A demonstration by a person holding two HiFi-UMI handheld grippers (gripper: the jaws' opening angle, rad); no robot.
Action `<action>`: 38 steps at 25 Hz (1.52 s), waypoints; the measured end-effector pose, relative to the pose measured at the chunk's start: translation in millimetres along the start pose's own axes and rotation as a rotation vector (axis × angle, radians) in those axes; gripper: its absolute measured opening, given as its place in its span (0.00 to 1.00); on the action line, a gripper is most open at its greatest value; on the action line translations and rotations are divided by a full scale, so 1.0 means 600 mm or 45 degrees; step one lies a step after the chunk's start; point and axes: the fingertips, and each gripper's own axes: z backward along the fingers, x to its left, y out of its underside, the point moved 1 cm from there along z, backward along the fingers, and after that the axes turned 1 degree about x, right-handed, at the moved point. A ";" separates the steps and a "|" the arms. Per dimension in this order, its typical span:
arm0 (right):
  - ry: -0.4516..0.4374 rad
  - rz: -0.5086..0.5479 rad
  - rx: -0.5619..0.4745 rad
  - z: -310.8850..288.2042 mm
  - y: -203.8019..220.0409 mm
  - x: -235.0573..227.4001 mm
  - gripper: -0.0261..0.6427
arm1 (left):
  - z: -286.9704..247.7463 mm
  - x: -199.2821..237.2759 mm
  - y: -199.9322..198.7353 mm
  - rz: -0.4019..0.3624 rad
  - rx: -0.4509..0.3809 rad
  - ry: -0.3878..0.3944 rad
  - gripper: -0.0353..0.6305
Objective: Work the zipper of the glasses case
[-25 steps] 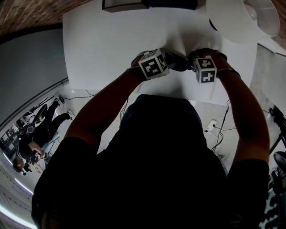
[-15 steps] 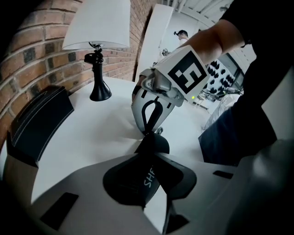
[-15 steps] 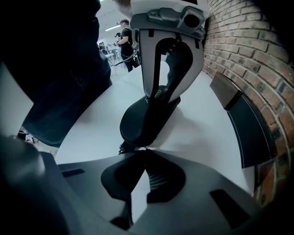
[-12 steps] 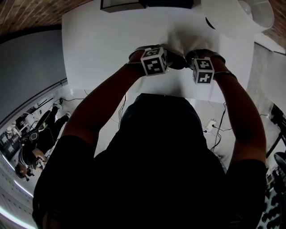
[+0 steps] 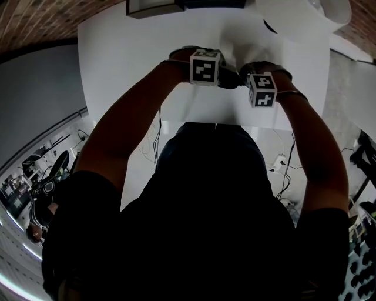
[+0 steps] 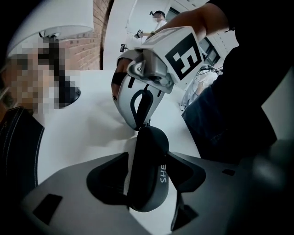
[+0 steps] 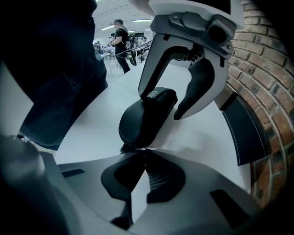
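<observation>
A dark glasses case (image 6: 147, 179) lies on the white table (image 5: 129, 59), mostly hidden between the two marker cubes in the head view. My left gripper (image 6: 148, 156) straddles one end of the case. Its jaws have just been opening, and white table shows between the left pad and the case. In the right gripper view the left gripper (image 7: 161, 108) stands astride the far end of the case (image 7: 144, 117). My right gripper (image 7: 144, 150) is shut, pinched at the near tip of the case where the zipper pull sits. The right gripper (image 6: 141, 127) also appears beyond the case in the left gripper view.
A lamp with a white shade (image 5: 305, 20) stands at the table's far right, and its dark base (image 6: 69, 94) is near the case. A dark framed object (image 5: 153, 7) sits at the far edge. A black stitched item (image 7: 245, 133) lies by the brick wall. The person's torso borders the near edge.
The left gripper's marker cube has rolled and now faces the head camera squarely. Both hands have stayed at the case.
</observation>
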 end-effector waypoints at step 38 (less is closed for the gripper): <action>0.151 -0.179 -0.037 0.011 0.007 -0.013 0.03 | -0.041 -0.019 0.037 0.646 -0.288 0.157 0.48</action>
